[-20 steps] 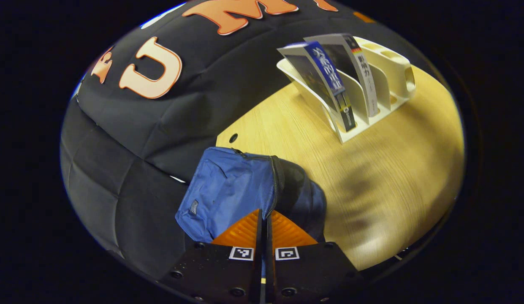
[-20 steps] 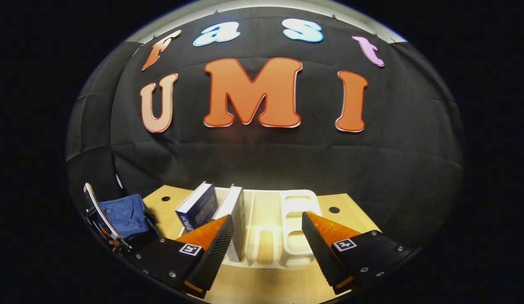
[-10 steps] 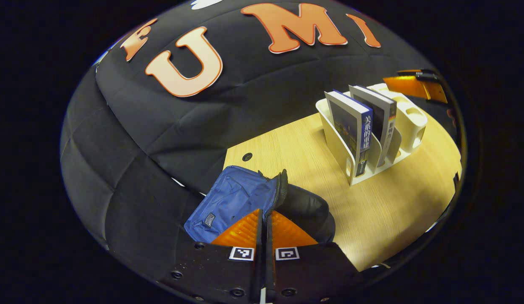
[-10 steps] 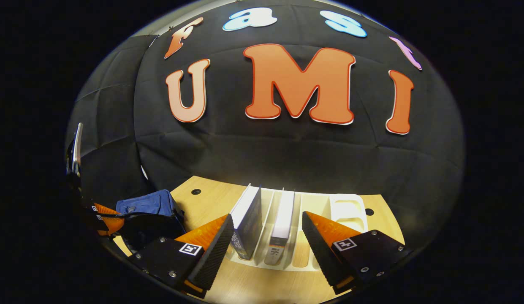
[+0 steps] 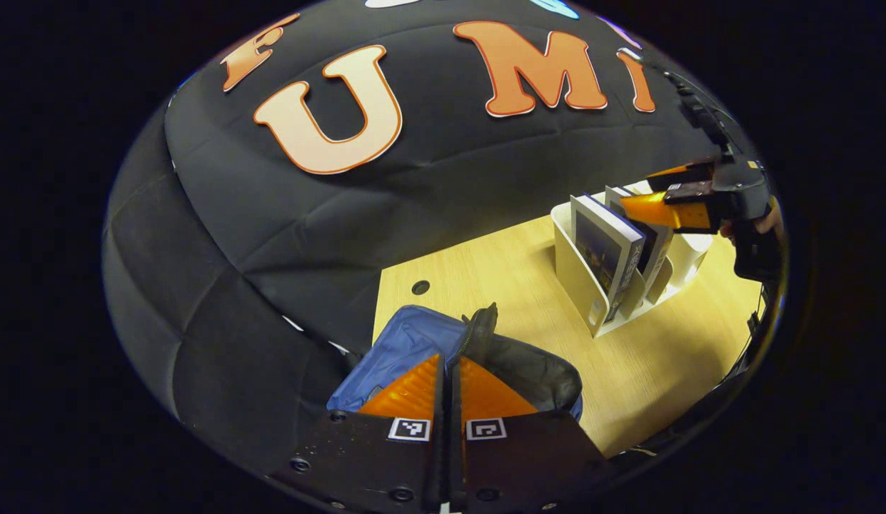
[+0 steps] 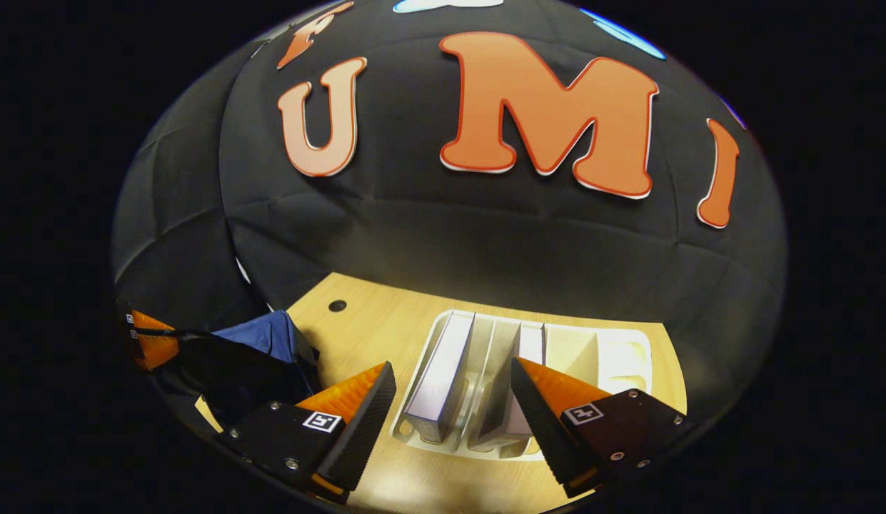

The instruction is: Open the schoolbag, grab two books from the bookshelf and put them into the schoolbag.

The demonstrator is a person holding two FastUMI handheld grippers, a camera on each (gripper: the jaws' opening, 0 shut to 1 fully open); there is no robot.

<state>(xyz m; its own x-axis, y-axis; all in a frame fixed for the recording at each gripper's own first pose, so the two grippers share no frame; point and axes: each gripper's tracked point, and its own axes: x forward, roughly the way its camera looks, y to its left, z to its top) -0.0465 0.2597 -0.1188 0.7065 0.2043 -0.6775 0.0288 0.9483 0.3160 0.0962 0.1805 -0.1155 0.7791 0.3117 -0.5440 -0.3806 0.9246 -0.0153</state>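
The blue schoolbag (image 5: 407, 343) lies at the table's near left corner, its dark mouth (image 5: 535, 368) gaping. My left gripper (image 5: 450, 368) is shut on the zipped edge of the schoolbag and holds it up. In the right gripper view the left gripper (image 6: 153, 343) keeps the black flap (image 6: 228, 364) stretched. Two books (image 6: 443, 375) (image 6: 530, 344) stand in the white bookshelf (image 6: 617, 357). My right gripper (image 6: 453, 400) hangs open just above them, one finger on either side of the pair. The left gripper view has the right gripper (image 5: 653, 196) over the books (image 5: 607, 246).
The wooden table (image 5: 500, 285) has a small cable hole (image 5: 420, 287) near its back left corner. The black cloth wall runs close behind the bookshelf (image 5: 578, 282). A hand (image 5: 760, 221) holds the right gripper at the right edge.
My right gripper has come forward and down over the two books. The left gripper has pulled the bag's edge up, and the mouth gapes wider.
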